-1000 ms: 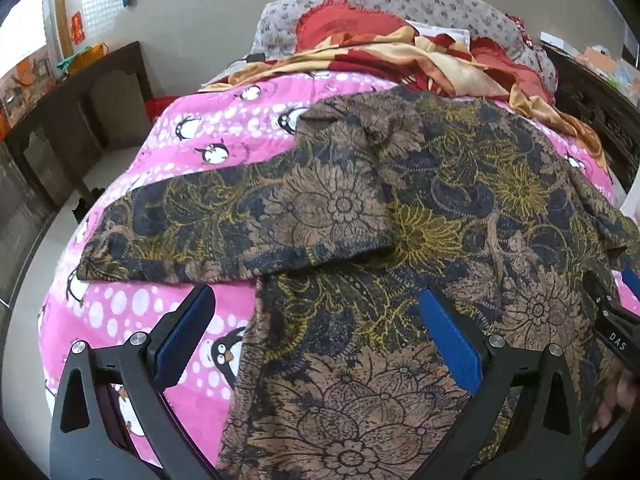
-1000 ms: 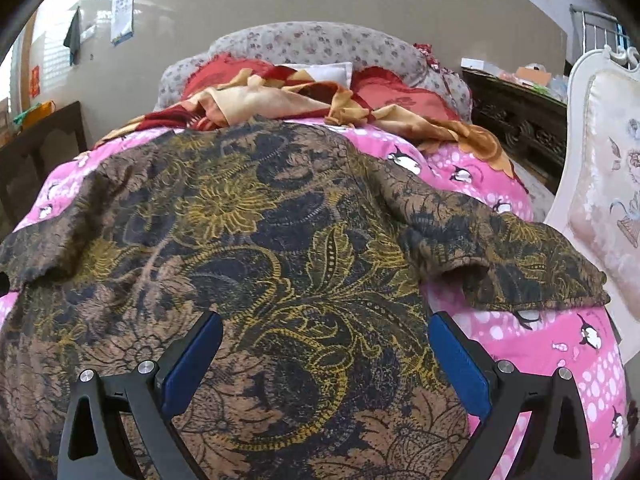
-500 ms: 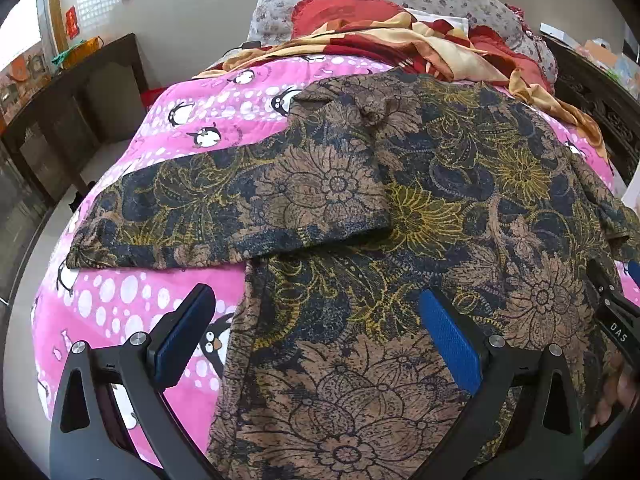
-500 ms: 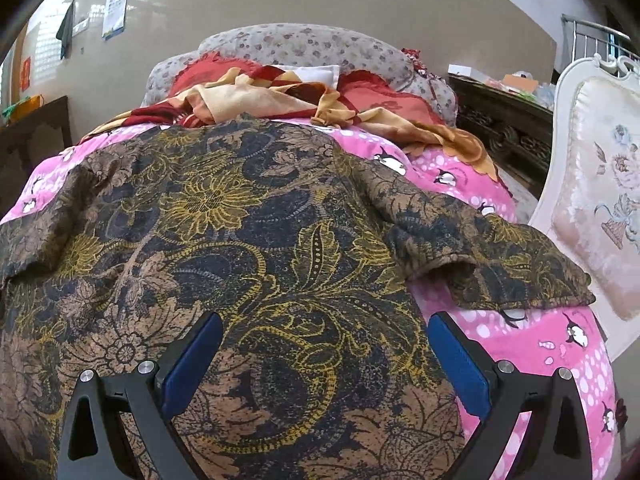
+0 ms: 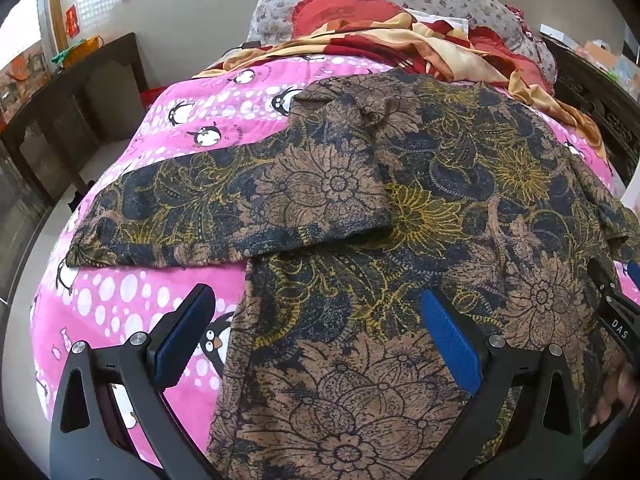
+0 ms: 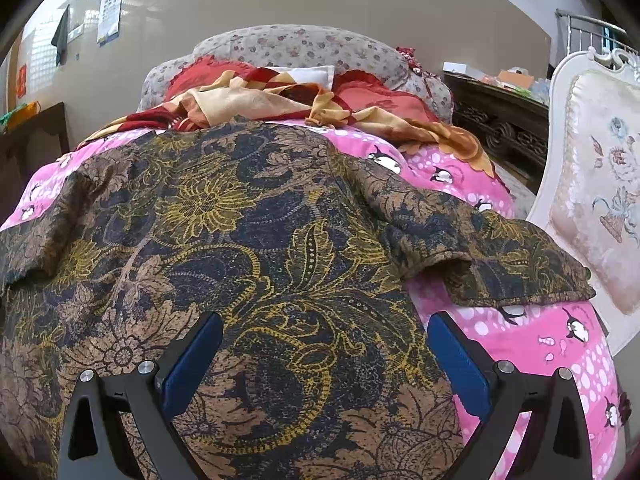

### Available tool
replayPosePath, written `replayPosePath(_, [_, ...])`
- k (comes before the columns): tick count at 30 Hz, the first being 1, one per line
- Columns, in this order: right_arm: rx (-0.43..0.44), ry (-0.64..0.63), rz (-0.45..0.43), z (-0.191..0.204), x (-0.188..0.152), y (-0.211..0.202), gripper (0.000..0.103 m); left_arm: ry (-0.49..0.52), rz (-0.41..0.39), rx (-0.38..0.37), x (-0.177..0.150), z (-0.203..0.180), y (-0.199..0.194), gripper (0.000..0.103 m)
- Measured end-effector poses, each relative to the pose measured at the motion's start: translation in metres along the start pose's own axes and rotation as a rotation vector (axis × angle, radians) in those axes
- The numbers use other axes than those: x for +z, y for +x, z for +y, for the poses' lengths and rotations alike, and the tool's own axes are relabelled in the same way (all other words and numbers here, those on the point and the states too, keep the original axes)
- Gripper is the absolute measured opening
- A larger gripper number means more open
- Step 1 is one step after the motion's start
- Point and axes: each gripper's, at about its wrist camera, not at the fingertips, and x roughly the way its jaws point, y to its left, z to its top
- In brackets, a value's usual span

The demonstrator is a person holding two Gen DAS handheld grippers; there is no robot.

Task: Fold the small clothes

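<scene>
Left wrist view
Left tongs (image 5: 316,334): spread wide, blue pads apart, pinching nothing, hanging over the near part of the shirt.
Batik shirt (image 5: 420,216): dark blue with brown and yellow flowers, spread flat on the bed ahead of the tongs; its left side edge runs between the two pads, so the left pad sits over bare blanket and the right pad over cloth.
Left sleeve (image 5: 224,208): laid out sideways, ahead and to the left of the tongs, flat on the blanket.
Pink penguin blanket (image 5: 120,304): covers the bed under the shirt, showing left of the tongs.
Red and yellow bedding (image 5: 384,40): heaped at the far end, beyond the shirt collar.
Right tongs (image 5: 612,312): only a black edge shows at the far right, with fingers (image 5: 616,396) of a hand below it.

Right wrist view
Right tongs (image 6: 324,354): spread wide, nothing between the pads, over the near part of the batik shirt (image 6: 240,248); the right pad lies just at the shirt's right side edge.
Right sleeve (image 6: 500,256): ahead and to the right of the tongs, its cuff opening lifted a little off the pink penguin blanket (image 6: 532,340).
White upholstered chair (image 6: 596,200): far right, beside the bed.
</scene>
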Motion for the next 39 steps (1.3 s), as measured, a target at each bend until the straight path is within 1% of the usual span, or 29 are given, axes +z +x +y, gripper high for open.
replayPosePath(8, [-0.014, 0.037, -0.011, -0.0066, -0.0003, -0.001, 0.101, 0.003, -0.006, 0.002, 0.0002, -0.0001, -0.0016, 0.103])
replayPosePath(14, [-0.015, 0.034, -0.009, -0.0066, -0.0004, -0.0005, 0.101, -0.002, -0.022, 0.002, -0.0009, 0.0006, -0.0047, 0.103])
replayPosePath(25, [-0.016, 0.039, -0.01, -0.0076, -0.0013, -0.0006, 0.101, 0.003, -0.018, 0.002, -0.0082, -0.002, -0.0016, 0.103])
replayPosePath(39, [-0.013, 0.028, -0.007, -0.0065, -0.002, -0.0002, 0.101, -0.003, -0.016, 0.005, -0.0092, 0.0011, 0.0009, 0.103])
